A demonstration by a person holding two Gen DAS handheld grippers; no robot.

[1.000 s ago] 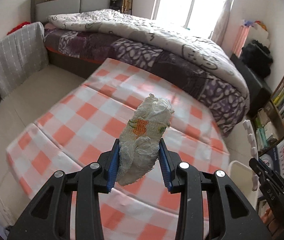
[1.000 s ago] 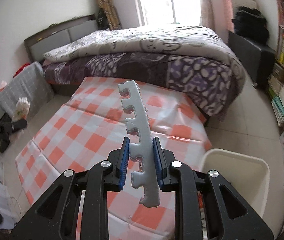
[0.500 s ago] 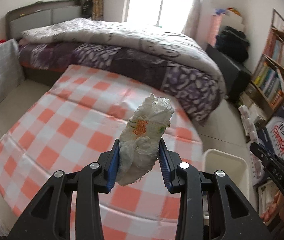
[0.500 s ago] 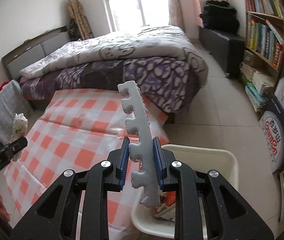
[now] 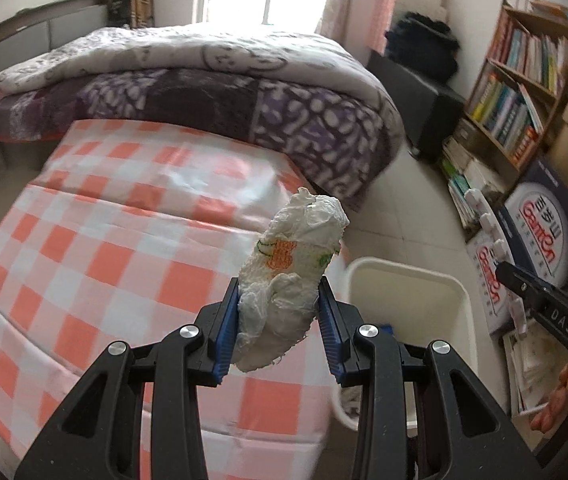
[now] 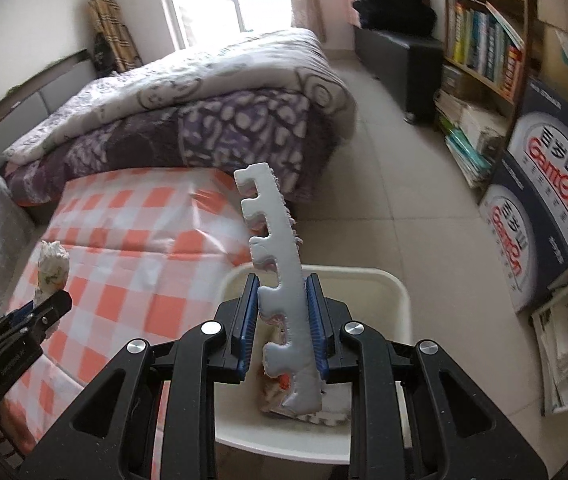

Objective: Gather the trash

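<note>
Sitting on the floor at the mat's corner, the white bin (image 6: 398, 300) holds scraps – the right tool (image 6: 282, 318) grips a foam strip (image 6: 274, 256) above it; at nine o'clock the left tool (image 5: 279, 326) clamps a crumpled wad (image 5: 290, 276).

Red word "Ganten" in white oval on dark blue carton (image 6: 552, 196), right wrist view; same red word repeated on second panel lower down the carton. Characters above the word, too blurred to read. Same carton (image 5: 544, 232) in left wrist view, "Ganten" seen tilted. White letters "DAS" on black body of right gripper (image 5: 524, 280), left wrist view. Small print on left gripper (image 6: 50, 306) body, unreadable. Book spines on bookshelf (image 6: 480, 40): print too small to read.
</note>
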